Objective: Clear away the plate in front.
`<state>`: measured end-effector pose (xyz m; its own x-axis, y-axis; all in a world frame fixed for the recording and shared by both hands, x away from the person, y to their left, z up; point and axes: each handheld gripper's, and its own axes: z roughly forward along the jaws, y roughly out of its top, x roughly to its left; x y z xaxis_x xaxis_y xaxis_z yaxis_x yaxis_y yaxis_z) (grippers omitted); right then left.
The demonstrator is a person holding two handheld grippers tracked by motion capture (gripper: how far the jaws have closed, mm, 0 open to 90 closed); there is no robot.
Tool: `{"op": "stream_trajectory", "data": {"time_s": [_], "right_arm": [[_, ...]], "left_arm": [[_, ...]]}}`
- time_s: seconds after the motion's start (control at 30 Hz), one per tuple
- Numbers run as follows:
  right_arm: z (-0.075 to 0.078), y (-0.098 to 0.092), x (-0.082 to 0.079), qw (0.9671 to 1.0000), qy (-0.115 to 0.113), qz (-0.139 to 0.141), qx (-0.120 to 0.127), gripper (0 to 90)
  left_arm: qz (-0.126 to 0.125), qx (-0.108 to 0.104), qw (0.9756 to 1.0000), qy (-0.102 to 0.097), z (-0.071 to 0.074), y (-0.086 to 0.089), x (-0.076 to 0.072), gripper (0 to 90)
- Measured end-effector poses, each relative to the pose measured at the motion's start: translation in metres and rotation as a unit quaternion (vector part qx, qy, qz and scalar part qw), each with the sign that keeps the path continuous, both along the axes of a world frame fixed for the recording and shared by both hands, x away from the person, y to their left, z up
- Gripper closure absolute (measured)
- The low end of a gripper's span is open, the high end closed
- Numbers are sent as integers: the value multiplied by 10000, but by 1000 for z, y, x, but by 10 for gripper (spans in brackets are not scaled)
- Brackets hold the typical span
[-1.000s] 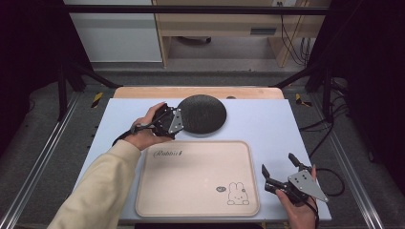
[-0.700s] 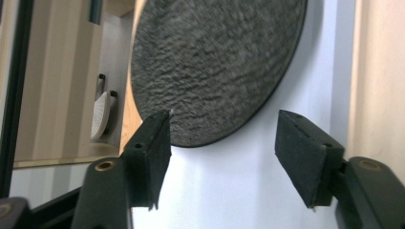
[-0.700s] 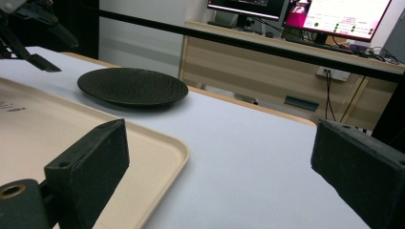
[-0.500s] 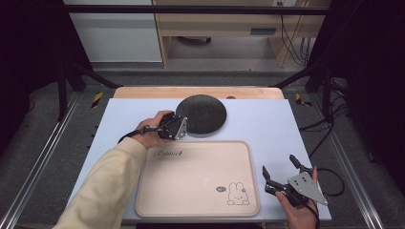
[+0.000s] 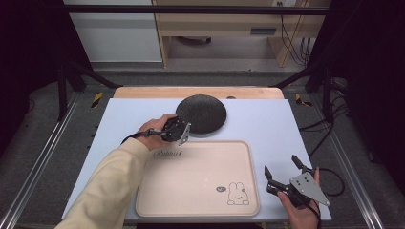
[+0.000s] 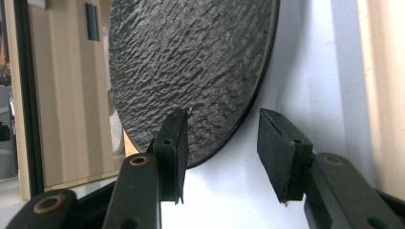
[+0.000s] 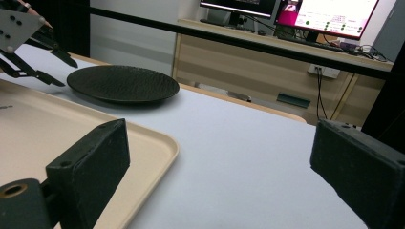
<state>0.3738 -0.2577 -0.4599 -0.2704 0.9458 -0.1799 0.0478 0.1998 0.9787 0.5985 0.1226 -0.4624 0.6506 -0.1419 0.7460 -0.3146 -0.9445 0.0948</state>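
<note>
the left tool is open at the rim of the plate, which lies on the counter beyond the empty tray, not gripped yet, while the right tool waits open.

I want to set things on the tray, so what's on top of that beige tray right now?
The beige tray carries nothing loose; its surface shows printed lettering and a rabbit drawing. The left gripper sits at its far edge beside the black plate, which rests on the table.
</note>
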Motion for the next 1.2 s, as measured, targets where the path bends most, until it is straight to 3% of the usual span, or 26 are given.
{"op": "stream_trajectory", "data": {"time_s": [0.13,0.4,0.53,0.77,1.03,1.2], "right_arm": [[0,0,0,10000,-1,-9,-8,65],[0,-2,0,10000,12,-21,19,67],[-1,-2,1,10000,15,-20,21,67],[-1,-2,1,10000,15,-21,8,68],[-1,-2,1,10000,34,-20,6,71],[-1,-2,1,10000,40,-5,7,72]], "left_arm": [[-85,60,9999,-102,-5,-1,2,558],[-54,32,9999,-148,-9,-2,6,623],[-114,159,9997,-136,-13,-3,7,652],[-159,179,9995,-208,-15,-4,9,712],[-283,269,9983,-431,-21,-10,9,720],[-310,317,9980,-454,-22,-11,9,720]]}}
